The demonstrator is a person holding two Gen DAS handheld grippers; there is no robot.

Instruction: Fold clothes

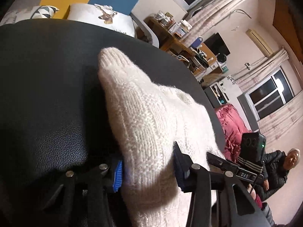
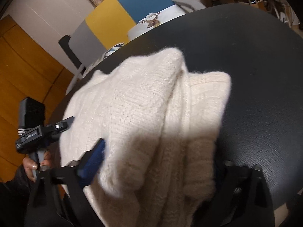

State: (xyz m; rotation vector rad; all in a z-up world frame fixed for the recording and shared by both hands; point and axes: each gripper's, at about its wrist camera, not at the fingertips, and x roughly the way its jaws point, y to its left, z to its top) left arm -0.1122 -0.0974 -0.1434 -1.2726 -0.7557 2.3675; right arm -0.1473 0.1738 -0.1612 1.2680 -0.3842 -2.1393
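A cream knitted sweater [image 1: 147, 117] lies bunched in folds on a black leather surface [image 1: 47, 87]. My left gripper [image 1: 148, 173] is shut on a thick fold of it, and the blue pads [image 1: 117, 176] press the knit from both sides. In the right wrist view the sweater [image 2: 144, 102] fills the middle. My right gripper [image 2: 157, 162] holds a bulky bundle of it between wide-set jaws; one blue finger [image 2: 93, 158] shows and the other is hidden under the cloth. The left gripper [image 2: 63, 123] sits at the sweater's left edge.
The black surface [image 2: 255, 71] extends round the sweater on all sides. A white cushion with a deer print [image 1: 102, 15] lies behind it. A person in a dark jacket [image 1: 278, 168] sits at the right. A red blanket [image 1: 231, 124] and a cluttered desk [image 1: 185, 43] are beyond.
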